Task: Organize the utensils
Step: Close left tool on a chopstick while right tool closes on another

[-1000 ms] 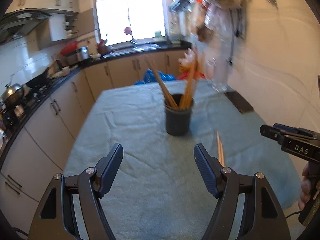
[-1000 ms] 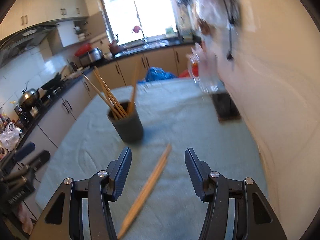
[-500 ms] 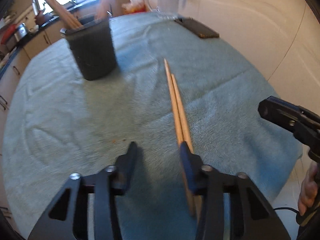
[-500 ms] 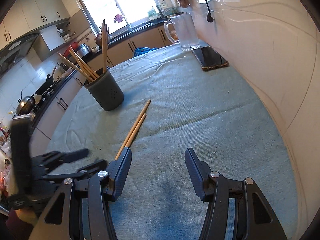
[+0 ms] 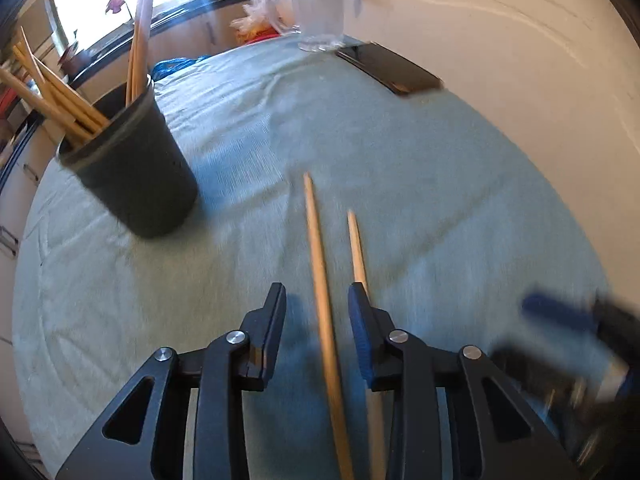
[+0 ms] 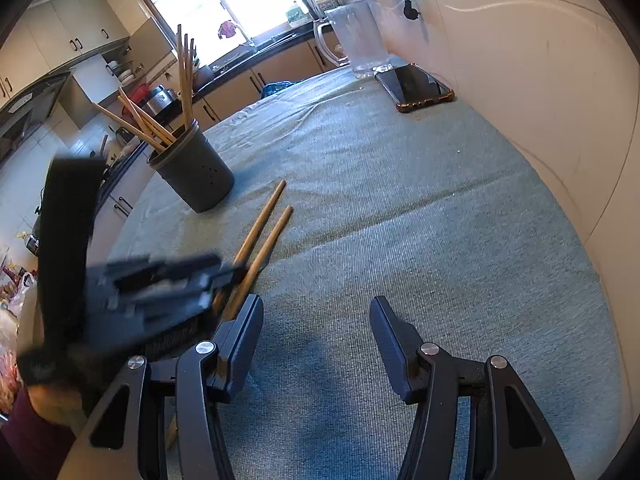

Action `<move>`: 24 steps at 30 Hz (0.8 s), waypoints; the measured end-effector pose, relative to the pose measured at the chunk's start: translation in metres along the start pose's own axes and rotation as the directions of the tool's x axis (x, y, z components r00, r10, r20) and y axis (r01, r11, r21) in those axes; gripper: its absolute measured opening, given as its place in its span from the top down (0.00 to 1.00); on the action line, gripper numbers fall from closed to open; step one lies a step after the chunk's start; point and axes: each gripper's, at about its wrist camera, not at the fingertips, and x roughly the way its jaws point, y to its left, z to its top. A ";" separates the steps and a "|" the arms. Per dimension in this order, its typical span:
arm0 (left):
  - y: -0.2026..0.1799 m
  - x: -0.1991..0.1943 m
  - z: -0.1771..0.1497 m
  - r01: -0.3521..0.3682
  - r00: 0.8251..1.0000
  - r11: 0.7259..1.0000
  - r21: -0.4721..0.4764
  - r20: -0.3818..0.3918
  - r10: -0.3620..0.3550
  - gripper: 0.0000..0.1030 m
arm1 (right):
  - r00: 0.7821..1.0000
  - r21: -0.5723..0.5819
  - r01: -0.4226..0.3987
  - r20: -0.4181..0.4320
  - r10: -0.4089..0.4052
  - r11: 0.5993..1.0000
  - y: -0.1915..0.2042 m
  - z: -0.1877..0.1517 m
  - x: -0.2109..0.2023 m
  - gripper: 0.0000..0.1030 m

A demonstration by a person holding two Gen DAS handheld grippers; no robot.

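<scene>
Left wrist: left gripper (image 5: 316, 300) closing, pads not yet pressing; one chopstick (image 5: 322, 296) between jaws, other chopstick (image 5: 357, 250) just outside right pad. Both flat on cloth (image 5: 440, 200), long axes pointing away, tips beside holder (image 5: 132, 176).
Right wrist: right gripper (image 6: 316, 316) spread, holding nothing, over cloth.

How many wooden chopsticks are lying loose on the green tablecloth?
2. One wooden chopstick lies between the left gripper's closing jaws; the second chopstick lies beside it, partly under the right-hand finger. Others stand in the dark cup.
</scene>
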 end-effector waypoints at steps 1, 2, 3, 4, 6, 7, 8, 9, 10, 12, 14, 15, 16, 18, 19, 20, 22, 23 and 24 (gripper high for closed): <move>0.002 0.007 0.009 -0.002 1.000 1.000 -0.020 -0.020 0.001 0.69 | 1.000 0.002 0.002 -0.003 -0.002 1.000 -0.001 0.000 0.001 0.42; 0.002 0.011 0.013 0.000 0.999 1.000 -0.026 -0.033 -0.001 0.70 | 1.000 0.006 0.003 -0.007 -0.003 1.000 -0.002 0.000 0.002 0.42; 0.003 0.018 0.018 0.004 0.998 0.999 -0.034 -0.060 -0.006 0.75 | 1.000 0.009 0.001 -0.012 -0.001 1.000 -0.003 -0.001 0.004 0.42; 0.005 0.022 0.022 0.005 0.998 0.999 -0.047 -0.064 -0.008 0.76 | 1.000 0.011 0.000 -0.014 0.000 1.000 -0.003 -0.001 0.004 0.42; 0.013 0.026 0.027 0.012 0.998 0.997 -0.074 -0.061 -0.017 0.81 | 1.000 0.013 -0.003 -0.016 0.003 1.000 -0.004 0.000 0.005 0.42; 0.015 0.027 0.029 0.016 0.998 0.996 -0.083 -0.063 -0.021 0.82 | 1.000 0.011 -0.004 -0.015 0.004 1.000 -0.004 0.000 0.005 0.42; 0.020 0.029 0.030 0.018 0.998 0.995 -0.101 -0.065 -0.024 0.85 | 1.000 0.009 -0.004 -0.015 0.004 1.000 -0.003 0.001 0.006 0.42; 0.023 0.029 0.030 0.013 0.998 0.994 -0.109 -0.064 -0.021 0.90 | 1.000 0.006 -0.003 -0.017 0.003 1.000 -0.003 0.002 0.007 0.42; 0.025 0.030 0.029 0.005 0.998 0.994 -0.108 -0.064 -0.012 0.92 | 1.000 0.005 -0.004 -0.020 0.004 1.000 -0.002 0.002 0.008 0.42; 0.026 0.028 0.025 0.003 0.997 0.996 -0.088 -0.073 -0.009 0.93 | 0.999 0.003 -0.008 -0.032 0.008 1.000 0.001 0.003 0.012 0.42; 0.030 0.024 0.017 0.006 0.995 0.996 -0.087 -0.094 -0.014 0.94 | 0.999 -0.006 -0.010 -0.041 0.010 1.000 0.005 0.003 0.014 0.42; 0.032 0.020 0.012 0.008 0.995 0.996 -0.087 -0.103 -0.017 0.94 | 0.999 -0.015 -0.016 -0.049 0.016 1.000 0.008 0.003 0.014 0.42; 0.036 0.016 0.004 0.012 0.994 0.996 -0.087 -0.110 -0.022 0.94 | 0.998 -0.021 -0.022 -0.055 0.020 1.000 0.010 0.003 0.015 0.42; 0.047 0.007 -0.011 0.013 0.992 0.995 -0.094 -0.120 -0.024 0.94 | 0.997 -0.041 -0.030 -0.066 0.028 0.999 0.017 0.002 0.015 0.42; 0.055 0.002 -0.021 0.012 0.992 0.994 -0.106 -0.124 -0.025 0.94 | 0.997 -0.051 -0.032 -0.073 0.028 0.998 0.021 0.002 0.016 0.42; 0.065 -0.004 -0.033 0.008 0.992 0.992 -0.126 -0.128 -0.024 0.94 | 0.996 -0.063 -0.034 -0.083 0.029 0.997 0.025 0.001 0.018 0.42; 0.081 -0.014 -0.050 0.010 0.991 0.986 -0.168 -0.129 -0.032 0.94 | 0.994 -0.083 -0.034 -0.104 0.026 0.996 0.034 0.000 0.026 0.42; 0.089 -0.017 -0.057 0.016 0.991 0.981 -0.192 -0.125 -0.041 0.94 | 0.993 -0.089 -0.036 -0.113 0.026 0.995 0.038 0.000 0.030 0.42; 0.097 -0.021 -0.066 0.022 0.992 0.974 -0.226 -0.117 -0.050 0.94 | 0.992 -0.093 -0.040 -0.122 0.028 0.995 0.043 0.001 0.035 0.42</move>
